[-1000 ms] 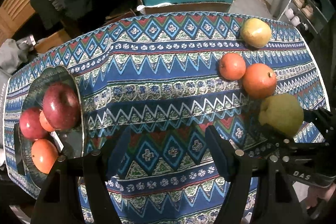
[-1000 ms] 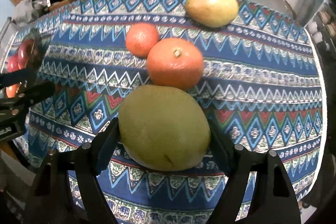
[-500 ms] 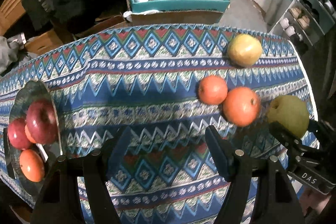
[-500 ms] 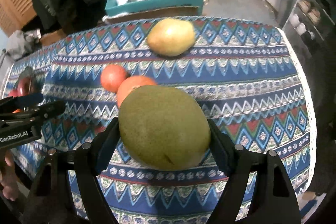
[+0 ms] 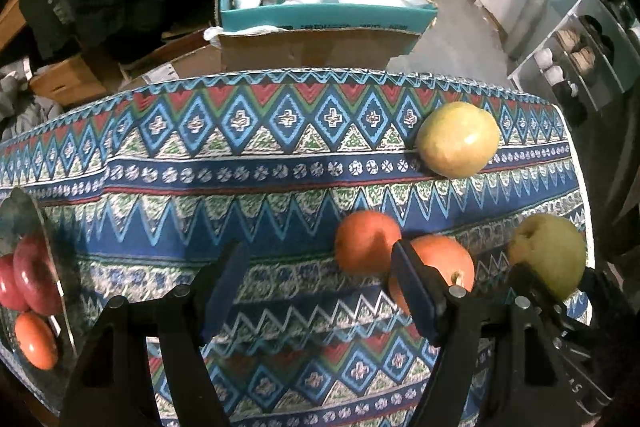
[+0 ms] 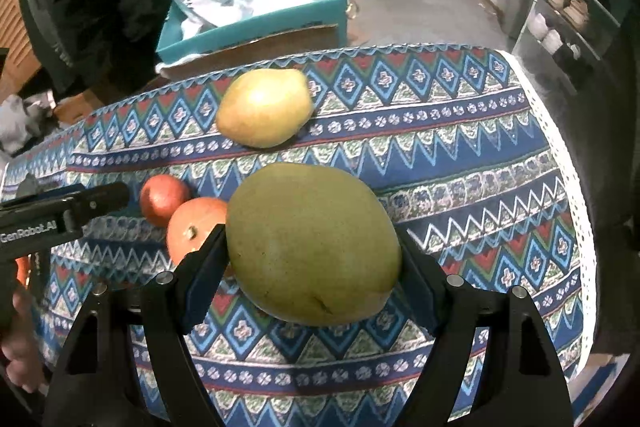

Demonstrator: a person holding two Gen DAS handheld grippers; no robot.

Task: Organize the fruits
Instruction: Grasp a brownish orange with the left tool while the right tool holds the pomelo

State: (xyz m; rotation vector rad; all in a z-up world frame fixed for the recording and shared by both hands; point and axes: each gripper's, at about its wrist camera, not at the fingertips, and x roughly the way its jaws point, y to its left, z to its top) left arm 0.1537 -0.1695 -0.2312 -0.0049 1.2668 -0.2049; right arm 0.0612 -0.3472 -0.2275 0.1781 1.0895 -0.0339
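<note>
1. Fruit already gathered: a glass bowl [image 5: 60, 291] at the table's left edge holds two red apples [image 5: 34, 273] and a small orange fruit [image 5: 35, 341]
2. The right gripper [image 6: 314, 267] is clamped on a green pear [image 6: 314, 245] – carried above the patterned tablecloth [image 6: 460, 155], not yet in the bowl
3. The left gripper [image 5: 316, 287] is spread wide with nothing between its fingers, hovering over the cloth
4. Left on the table: a yellow pear [image 5: 458, 139] near the far edge, plus a small orange [image 5: 366, 241] and a larger orange [image 5: 440, 267] touching each other
5. Judgement – roughly half done; four fruits, counting the held one, remain to be placed
</note>
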